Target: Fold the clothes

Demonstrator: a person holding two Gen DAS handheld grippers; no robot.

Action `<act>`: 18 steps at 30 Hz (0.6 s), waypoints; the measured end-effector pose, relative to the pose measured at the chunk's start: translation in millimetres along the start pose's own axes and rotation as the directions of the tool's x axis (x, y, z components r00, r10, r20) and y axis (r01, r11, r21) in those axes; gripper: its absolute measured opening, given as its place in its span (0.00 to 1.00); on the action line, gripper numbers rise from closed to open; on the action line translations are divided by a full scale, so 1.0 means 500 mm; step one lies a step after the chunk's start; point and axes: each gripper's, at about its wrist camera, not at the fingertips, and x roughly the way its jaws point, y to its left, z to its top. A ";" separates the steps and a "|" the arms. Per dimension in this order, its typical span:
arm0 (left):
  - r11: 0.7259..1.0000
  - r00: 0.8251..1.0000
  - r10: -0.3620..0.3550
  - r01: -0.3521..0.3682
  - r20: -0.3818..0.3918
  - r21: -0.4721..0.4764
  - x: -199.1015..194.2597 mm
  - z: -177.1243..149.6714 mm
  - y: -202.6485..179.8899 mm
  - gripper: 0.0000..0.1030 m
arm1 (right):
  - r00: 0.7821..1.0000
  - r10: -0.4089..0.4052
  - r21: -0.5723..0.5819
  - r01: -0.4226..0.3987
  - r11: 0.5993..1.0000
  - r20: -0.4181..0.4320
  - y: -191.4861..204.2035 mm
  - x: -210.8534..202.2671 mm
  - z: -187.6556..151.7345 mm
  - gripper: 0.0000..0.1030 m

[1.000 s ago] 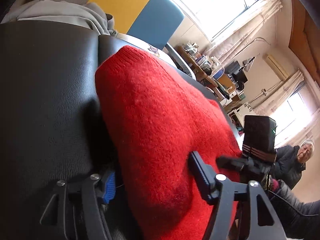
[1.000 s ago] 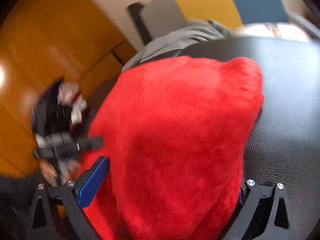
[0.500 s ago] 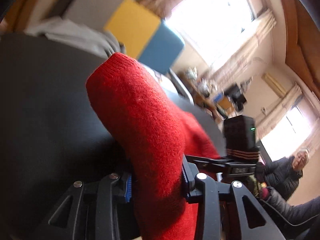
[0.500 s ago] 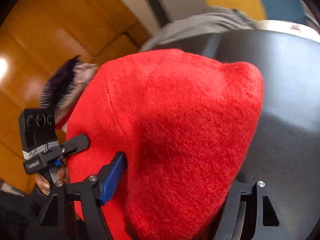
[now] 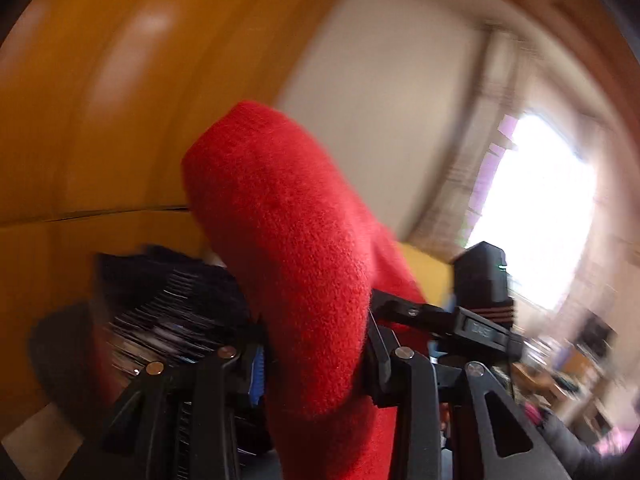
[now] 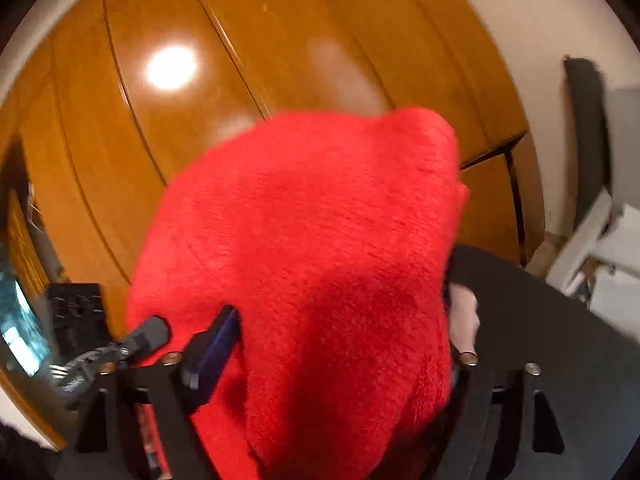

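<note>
Since the earlier frame the sweater (image 5: 296,264) has been lifted off the seat, clamped in left gripper (image 5: 316,356) and right gripper (image 6: 340,360); lift step judged underway, laying flat needed next

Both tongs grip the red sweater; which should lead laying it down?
Left, probably, though it's close. The left tongs pinch a narrow fold of the red sweater; the right tongs hold a bulkier bunch.
</note>
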 end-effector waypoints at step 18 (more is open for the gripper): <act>0.930 0.934 0.357 -0.358 0.029 0.080 0.051 0.012 0.095 0.57 | 0.949 -0.310 -0.214 0.316 0.924 0.064 0.006 0.146 0.017 1.00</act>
